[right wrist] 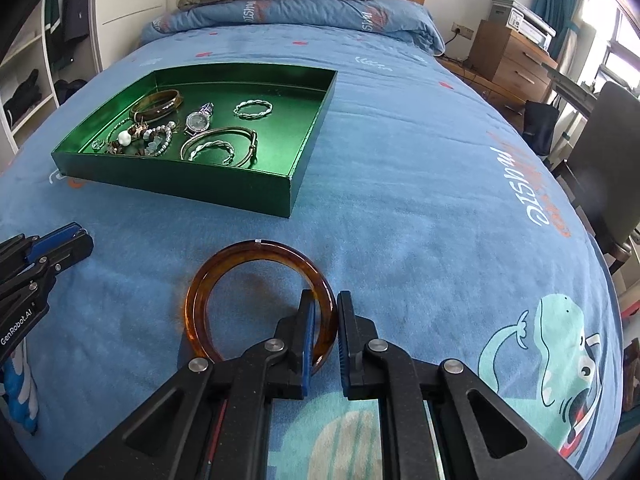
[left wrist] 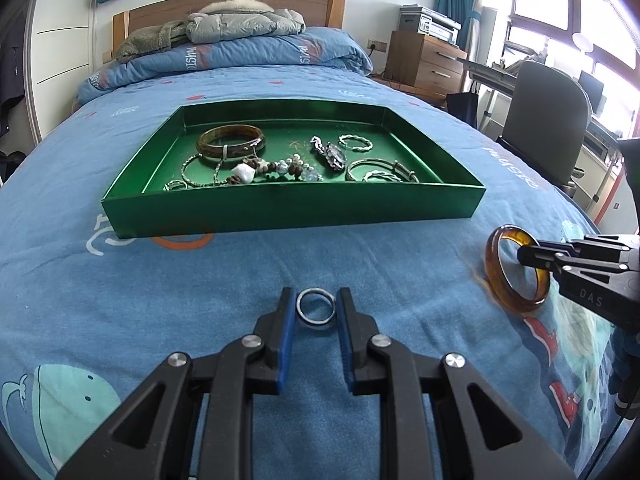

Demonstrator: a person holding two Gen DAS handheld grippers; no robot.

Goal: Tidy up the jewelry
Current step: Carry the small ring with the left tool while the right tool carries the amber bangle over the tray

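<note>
A bedroom, with a bed covered in a blue cartoon-print bedspread (left wrist: 280, 256) filling both views; a wooden headboard (left wrist: 228, 12) with folded grey jackets lies at the far end. A shallow green tray (left wrist: 288, 210) sits on the bedspread and serves as the landmark here. Inside the tray are a brown bangle (left wrist: 231, 142), a wristwatch (right wrist: 198, 120), a twisted silver bracelet (right wrist: 253, 109), beaded strands (left wrist: 276, 170) and plain silver bangles (right wrist: 220, 146). On the near side of the tray, the left gripper (left wrist: 316, 308) rests low on the bedspread with its blue-padded jaws pressed against both sides of a small silver ring (left wrist: 316, 311), grasping it. To the right of the tray and nearer the camera, the right gripper (right wrist: 324, 312) has one finger inside an amber bangle (right wrist: 224, 264) and one outside, pinching its band; the bangle stands tilted on edge on the bedspread (in the left wrist view it appears nearly upright). Only the left wrist view shows the silver ring; in the right wrist view the left gripper appears merely as a black and blue tip at the left edge. Only the left wrist view shows the printer (left wrist: 434, 24) on a wooden drawer chest (left wrist: 426, 62) beyond the tray's right side in full; the right wrist view adds open wardrobe shelves (right wrist: 24, 88) past the tray's left side.
</note>
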